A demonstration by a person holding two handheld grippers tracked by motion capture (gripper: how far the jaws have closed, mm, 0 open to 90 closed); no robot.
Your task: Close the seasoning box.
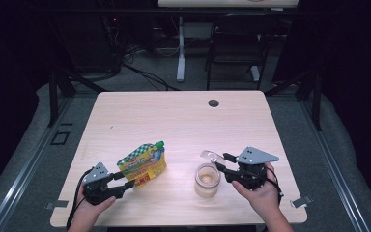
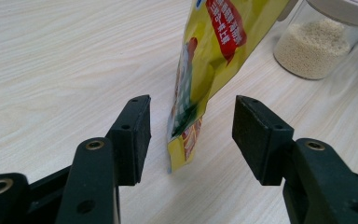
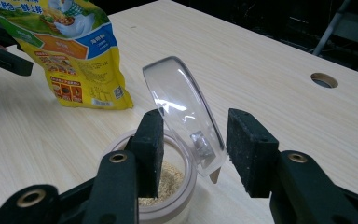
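Note:
A yellow spouted pouch (image 1: 142, 166) with a green cap stands on the wooden table (image 1: 174, 116) at the front left. My left gripper (image 1: 128, 182) is open, its jaws on either side of the pouch's lower corner (image 2: 186, 140) without touching it. A small clear jar (image 1: 207, 180) of pale grains stands to the right, its hinged clear lid (image 1: 211, 157) flipped up. My right gripper (image 1: 222, 162) is open, with the raised lid (image 3: 182, 102) between its jaws and a gap at the right pad (image 3: 251, 149). The grains (image 3: 168, 179) sit low in the jar.
A cable hole (image 1: 213, 103) sits near the table's far edge. Beyond the table stand a black chair (image 1: 236, 43) and a white desk leg (image 1: 180, 48). The person's hands hold the grippers near the front edge.

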